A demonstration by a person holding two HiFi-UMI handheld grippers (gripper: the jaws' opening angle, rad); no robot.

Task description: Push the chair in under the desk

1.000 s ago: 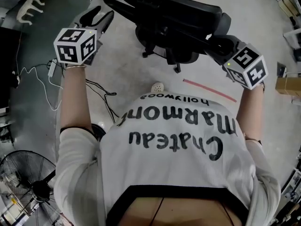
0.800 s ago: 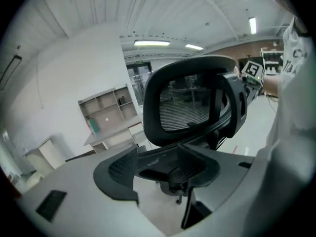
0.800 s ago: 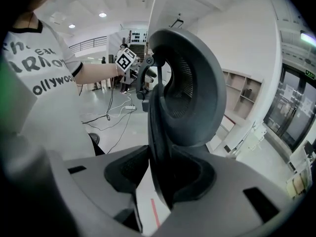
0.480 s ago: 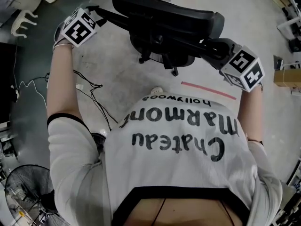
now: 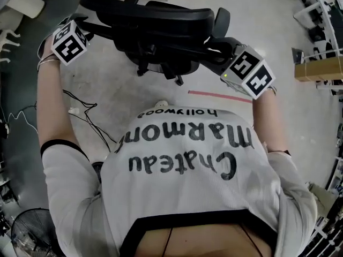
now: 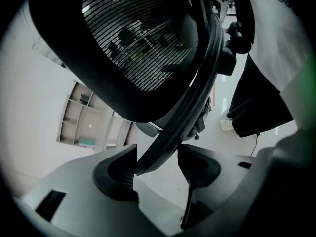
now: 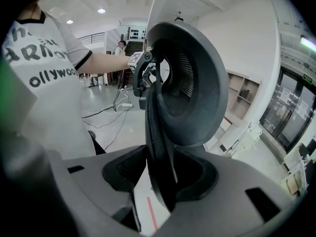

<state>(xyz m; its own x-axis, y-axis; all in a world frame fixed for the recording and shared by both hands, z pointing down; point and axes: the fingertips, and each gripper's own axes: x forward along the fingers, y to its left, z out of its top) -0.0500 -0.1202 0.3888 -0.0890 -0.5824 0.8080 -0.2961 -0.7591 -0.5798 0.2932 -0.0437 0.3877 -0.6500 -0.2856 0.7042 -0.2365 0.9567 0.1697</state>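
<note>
A black office chair [image 5: 155,20] with a mesh back [image 6: 143,38] stands on the floor in front of me, its wheeled base [image 5: 155,68] below. My left gripper [image 5: 88,30] is at the left edge of the chair back. The curved back frame [image 6: 182,112] runs between its open jaws [image 6: 157,154], resting near the left pad with a gap on the right. My right gripper [image 5: 214,50] is at the right edge of the chair back. Its jaws [image 7: 160,167] are opening with the back frame [image 7: 158,132] still between them and little room on either side.
A red tape line [image 5: 220,96] and loose cables [image 5: 80,111] lie on the pale floor. A floor fan [image 5: 32,232] stands at the lower left and a cardboard box [image 5: 319,68] at the right. White shelving [image 6: 84,122] lines the wall beyond the chair.
The left gripper has gone from clear of the chair to the back's left edge, with the frame now between its jaws. Chair and both grippers have shifted left and away from me.
</note>
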